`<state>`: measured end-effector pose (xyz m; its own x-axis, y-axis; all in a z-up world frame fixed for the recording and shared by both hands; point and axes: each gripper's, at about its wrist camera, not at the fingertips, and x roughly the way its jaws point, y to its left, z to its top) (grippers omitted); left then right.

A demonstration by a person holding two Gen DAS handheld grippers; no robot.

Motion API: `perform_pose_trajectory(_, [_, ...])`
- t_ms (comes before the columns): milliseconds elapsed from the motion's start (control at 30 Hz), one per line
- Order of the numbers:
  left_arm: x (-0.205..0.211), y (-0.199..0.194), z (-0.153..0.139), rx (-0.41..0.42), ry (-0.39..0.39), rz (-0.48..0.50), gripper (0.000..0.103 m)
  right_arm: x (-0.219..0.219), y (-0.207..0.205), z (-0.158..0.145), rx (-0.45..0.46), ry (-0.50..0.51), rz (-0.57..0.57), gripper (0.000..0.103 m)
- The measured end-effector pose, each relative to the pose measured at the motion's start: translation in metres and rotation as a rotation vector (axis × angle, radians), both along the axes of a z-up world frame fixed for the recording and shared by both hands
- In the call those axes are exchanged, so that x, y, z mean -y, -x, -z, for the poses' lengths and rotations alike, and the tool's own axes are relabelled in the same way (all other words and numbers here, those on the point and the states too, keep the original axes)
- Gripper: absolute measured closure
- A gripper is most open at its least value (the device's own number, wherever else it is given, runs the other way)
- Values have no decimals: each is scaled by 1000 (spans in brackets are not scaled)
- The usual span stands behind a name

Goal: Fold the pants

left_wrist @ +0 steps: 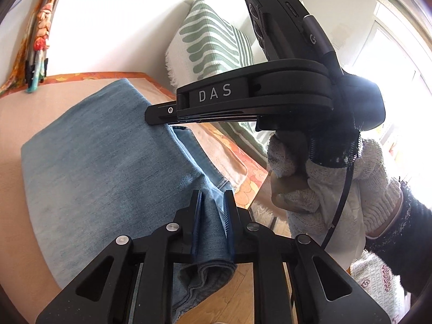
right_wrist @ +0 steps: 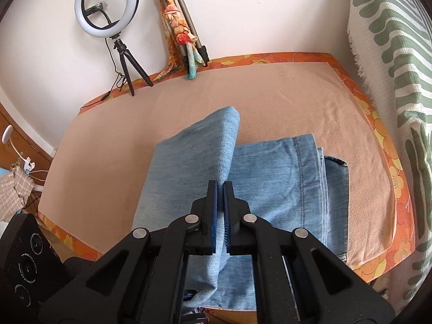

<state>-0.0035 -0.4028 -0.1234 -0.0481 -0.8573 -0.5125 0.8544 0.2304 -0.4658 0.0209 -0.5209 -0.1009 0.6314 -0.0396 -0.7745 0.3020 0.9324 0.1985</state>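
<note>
Both grippers, L (left_wrist: pixel 212 210) & R (right_wrist: pixel 220 197), clamped on jeans (right_wrist: pixel 270 178) mid-fold; uneven pull could skew fold or slip denim.

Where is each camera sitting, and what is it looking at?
Left wrist: sits on the left gripper, looking across the jeans toward the striped cushion; shows the right gripper and gloved hand.
Right wrist: sits on the right gripper, looking down the table toward the ring light; no hand shows.
Shared: jeans, cushion, table, each gripper's fingers pinching denim.
</note>
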Motion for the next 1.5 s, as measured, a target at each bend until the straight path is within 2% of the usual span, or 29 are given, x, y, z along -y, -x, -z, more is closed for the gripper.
perform_pose_trajectory(167, [2,-2,-1,22,-14,30,75,17,15,-4,-3,42,36,99])
perform_pose_trajectory(267, [-6,-2,-2,40,-18,11,75,28,22,-4,-8,66,62,99])
perform_pose_trajectory(433, [-14,-8,3,145,-72,-49,75,51,35,-2,-19,96,111,99])
perform_pose_trajectory(700, [-15,-30,36,149,-181,-105,75,88,51,19,-46,97,198,102])
perform_pose_trajectory(833, [-12,-28,47,154,-208,-92,75,109,59,29,-31,1,226,102])
perform_pose_trajectory(1033, [-23,-22,63,149,-246,-86,75,105,69,45,-25,-42,218,102])
perform_pose_trajectory(1200, [-31,-24,68,141,-251,-100,75,98,78,53,51,-114,208,102])
perform_pose_trajectory(1333, [-44,-36,70,106,-251,-141,75,86,75,49,115,-100,172,102])
perform_pose_trajectory(1433, [-51,-50,73,55,-256,-175,74,79,60,48,138,-100,127,93])
perform_pose_trajectory(1500, [-55,-57,75,15,-249,-200,64,78,47,51,133,-106,113,72])
